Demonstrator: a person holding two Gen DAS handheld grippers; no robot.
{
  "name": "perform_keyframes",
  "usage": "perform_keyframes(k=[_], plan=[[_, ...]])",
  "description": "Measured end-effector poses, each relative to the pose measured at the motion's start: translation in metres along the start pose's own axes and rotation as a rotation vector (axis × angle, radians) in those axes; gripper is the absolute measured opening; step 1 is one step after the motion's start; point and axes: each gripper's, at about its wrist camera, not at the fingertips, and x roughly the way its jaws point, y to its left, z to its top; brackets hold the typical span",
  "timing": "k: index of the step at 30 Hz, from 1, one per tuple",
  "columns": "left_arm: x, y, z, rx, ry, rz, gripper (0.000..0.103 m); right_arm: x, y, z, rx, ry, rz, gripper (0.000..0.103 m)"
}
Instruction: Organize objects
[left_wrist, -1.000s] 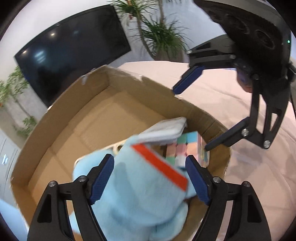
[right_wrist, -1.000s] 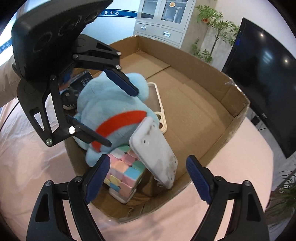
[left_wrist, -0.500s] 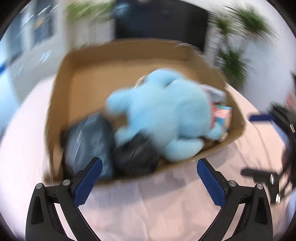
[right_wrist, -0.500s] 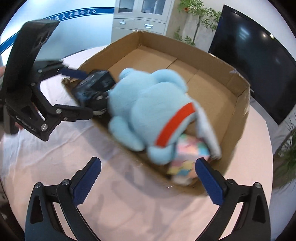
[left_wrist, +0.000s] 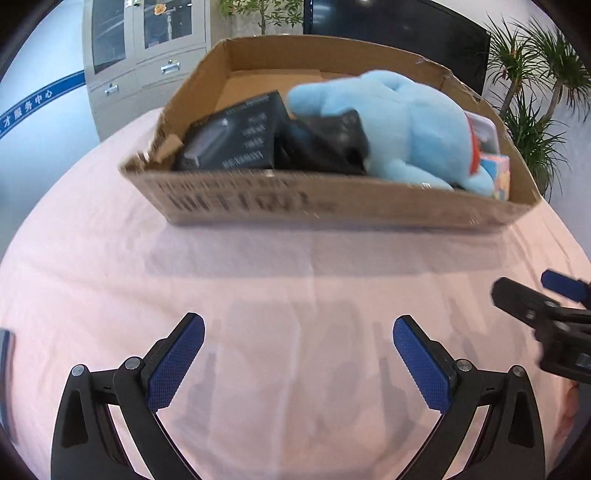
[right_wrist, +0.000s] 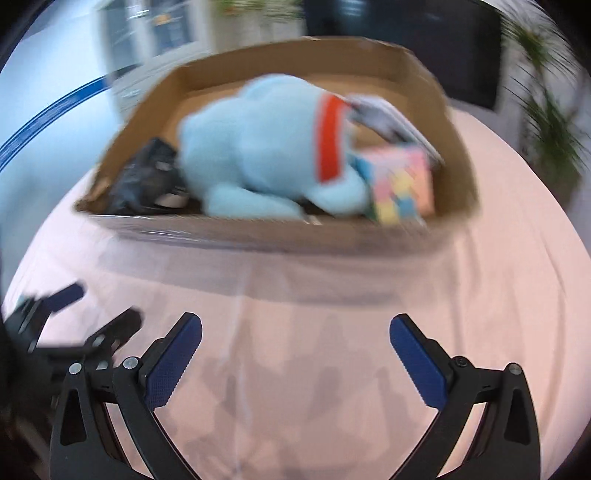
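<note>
While the cardboard box (left_wrist: 332, 206) is sitting loaded on the pink tablecloth (left_wrist: 258, 295), w/ blue plush (left_wrist: 402, 125), black boxes & pastel cube (right_wrist: 402, 188) inside, you're holding left gripper (left_wrist: 298, 365) & right gripper (right_wrist: 295, 363) spread, empty, well short of it; retreat level.

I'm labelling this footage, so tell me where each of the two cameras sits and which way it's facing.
Left wrist view: on the left gripper, facing forward over the pink tablecloth at the cardboard box; its own open jaws show, plus the right gripper at the right edge.
Right wrist view: on the right gripper, facing the same box from further right, blurred; its own open jaws show, the left gripper at lower left.
Shared: box, blue plush toy, pastel puzzle cube, tablecloth.
</note>
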Motion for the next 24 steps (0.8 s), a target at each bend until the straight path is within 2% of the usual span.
perform_keyframes(k=[2,6,8,13,24], plan=[[0.006,-0.005,-0.007,-0.008,0.014,-0.006,0.103,0.006,-0.005,-0.011,0.039,0.023,-0.034,0.102],[0.009,-0.004,-0.019,-0.050,0.069,-0.020,0.103,0.010,-0.010,-0.033,0.068,0.065,-0.045,0.102],[0.005,-0.004,-0.025,-0.057,0.067,-0.009,0.103,0.006,-0.007,-0.047,0.031,0.032,-0.074,0.103],[-0.006,-0.015,-0.044,0.000,0.089,0.043,0.103,-0.009,-0.005,-0.065,0.038,0.046,-0.123,0.102],[-0.021,-0.017,-0.063,0.004,0.090,0.029,0.103,-0.015,-0.003,-0.075,0.070,0.047,-0.158,0.102]])
